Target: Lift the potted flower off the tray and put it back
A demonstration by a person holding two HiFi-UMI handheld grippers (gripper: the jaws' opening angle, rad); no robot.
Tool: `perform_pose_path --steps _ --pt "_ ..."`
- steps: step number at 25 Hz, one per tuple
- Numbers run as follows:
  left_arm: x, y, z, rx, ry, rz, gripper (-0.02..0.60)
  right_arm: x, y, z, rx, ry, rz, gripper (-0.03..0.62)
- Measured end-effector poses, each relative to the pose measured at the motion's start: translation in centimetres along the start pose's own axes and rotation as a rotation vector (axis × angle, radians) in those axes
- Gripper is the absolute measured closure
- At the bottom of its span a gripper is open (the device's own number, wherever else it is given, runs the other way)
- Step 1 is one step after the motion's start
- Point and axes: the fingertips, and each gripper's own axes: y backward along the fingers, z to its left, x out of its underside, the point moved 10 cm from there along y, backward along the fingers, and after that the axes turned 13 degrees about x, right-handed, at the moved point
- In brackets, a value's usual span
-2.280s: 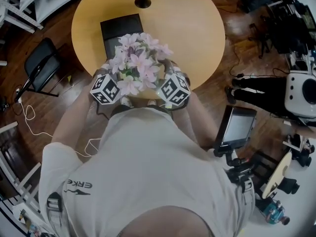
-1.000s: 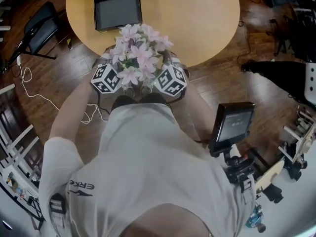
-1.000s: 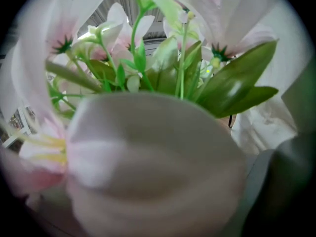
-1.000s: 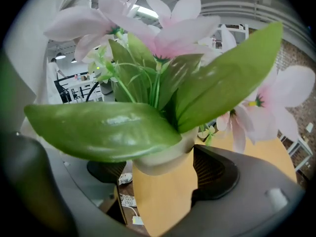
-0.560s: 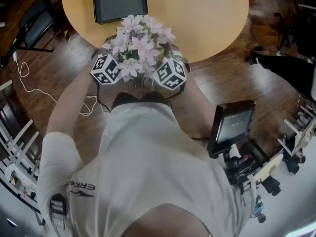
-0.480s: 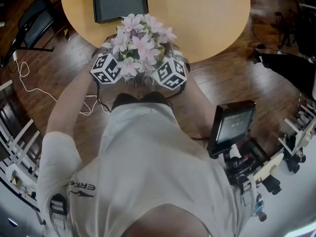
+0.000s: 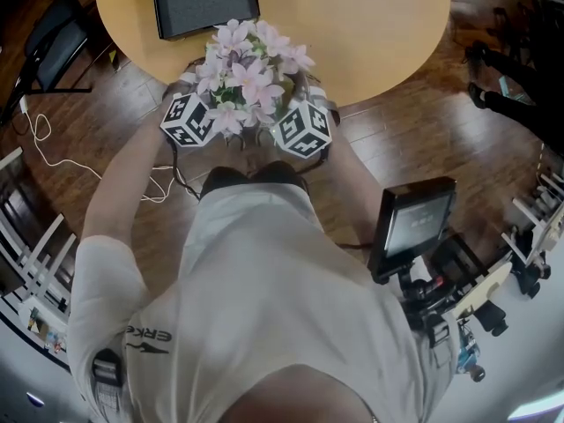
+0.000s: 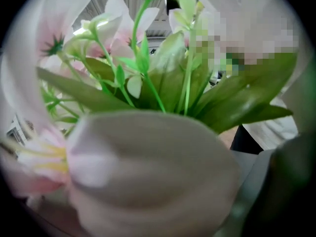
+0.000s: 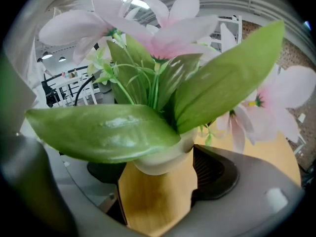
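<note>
The potted flower (image 7: 247, 73), pink blooms over green leaves, hangs in the air between my two grippers, over the near rim of the round wooden table (image 7: 370, 25). The black tray (image 7: 204, 3) lies empty on the table, beyond the flower and to its left. My left gripper (image 7: 201, 113) is at the plant's left; in its own view a big petal (image 8: 148, 177) hides the jaws. My right gripper (image 7: 293, 123) is at the plant's right. In the right gripper view the pot (image 9: 163, 181), white rim and tan body, sits between the jaws, against the dark pad (image 9: 215, 174).
A black chair (image 7: 53, 51) and a white cable (image 7: 40, 135) are on the wooden floor at the left. A monitor on a stand (image 7: 412, 223) and camera gear (image 7: 467, 307) crowd the right. A person's dark legs (image 7: 520, 100) show at the upper right.
The flower has come away from the tray towards the table's near edge, still between both grippers. Table and tray have slid up and left in the head view.
</note>
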Motion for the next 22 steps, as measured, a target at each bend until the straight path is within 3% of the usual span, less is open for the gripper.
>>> perform_pose_path --steps 22 --pt "0.67 -0.14 0.15 0.008 0.001 -0.017 0.057 0.33 -0.18 -0.18 0.009 0.001 -0.037 0.158"
